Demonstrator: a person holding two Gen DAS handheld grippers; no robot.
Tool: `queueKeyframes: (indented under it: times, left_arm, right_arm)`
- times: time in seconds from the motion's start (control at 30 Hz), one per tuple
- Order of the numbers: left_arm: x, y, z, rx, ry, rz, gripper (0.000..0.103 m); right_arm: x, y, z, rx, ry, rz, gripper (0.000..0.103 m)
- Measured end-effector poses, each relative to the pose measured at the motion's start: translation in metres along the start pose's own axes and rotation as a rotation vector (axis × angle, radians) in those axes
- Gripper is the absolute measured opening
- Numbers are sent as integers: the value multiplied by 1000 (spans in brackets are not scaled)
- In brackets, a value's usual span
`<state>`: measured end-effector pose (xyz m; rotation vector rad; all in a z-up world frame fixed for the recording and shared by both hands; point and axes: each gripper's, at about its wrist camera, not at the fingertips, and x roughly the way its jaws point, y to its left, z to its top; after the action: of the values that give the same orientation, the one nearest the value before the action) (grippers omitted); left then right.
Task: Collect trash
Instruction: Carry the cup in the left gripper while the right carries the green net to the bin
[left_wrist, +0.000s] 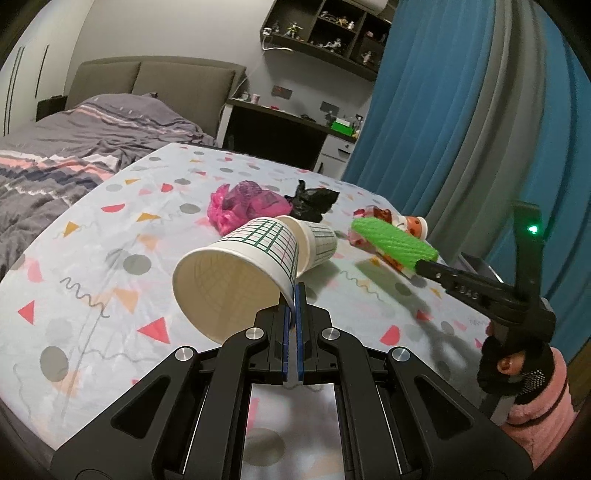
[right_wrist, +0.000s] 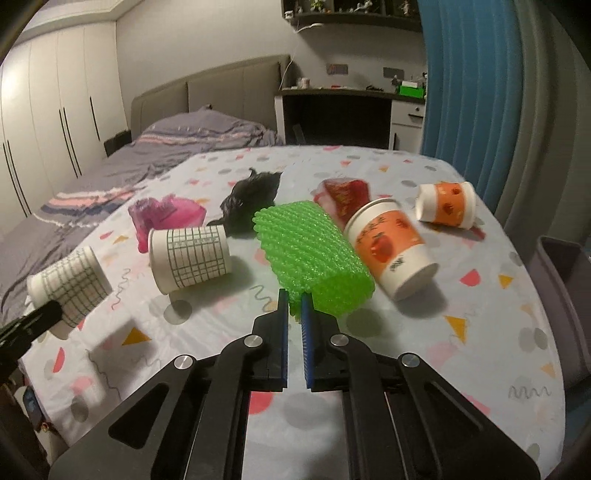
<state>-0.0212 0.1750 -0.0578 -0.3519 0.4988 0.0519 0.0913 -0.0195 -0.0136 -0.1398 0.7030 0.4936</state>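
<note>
Both grippers are clenched on trash lifted clear of the tabletop (right_wrist: 424, 332) for disposal: left gripper (left_wrist: 295, 295) pinches a grid-patterned paper cup (left_wrist: 236, 273) by its rim, right gripper (right_wrist: 294, 299) a green foam net sleeve (right_wrist: 314, 254).

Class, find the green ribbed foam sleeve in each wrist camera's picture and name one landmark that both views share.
Left wrist view: the green ribbed foam sleeve is right of centre, pinched at its near end by the right gripper, above the patterned tablecloth.
Right wrist view: the sleeve is at centre, clamped between the blue pads.
Shared landmark: the crumpled black plastic bag behind it.
</note>
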Motion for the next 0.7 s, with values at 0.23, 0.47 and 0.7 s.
queueKeyframes:
  times: [0.23,0.47,0.7]
  left_arm:
    - [2,-20,1,37,-2,-19,2]
    - [7,-49,6,88,-1,-56,2]
    - [19,-91,12,154,-1,-119,2]
  right_arm:
    - [-29,-24,-5,42,-57,-7,7]
    - [-53,-52,-14,92,-103,-39,7]
    - [-77,-82,-21,134,-146,-84,7]
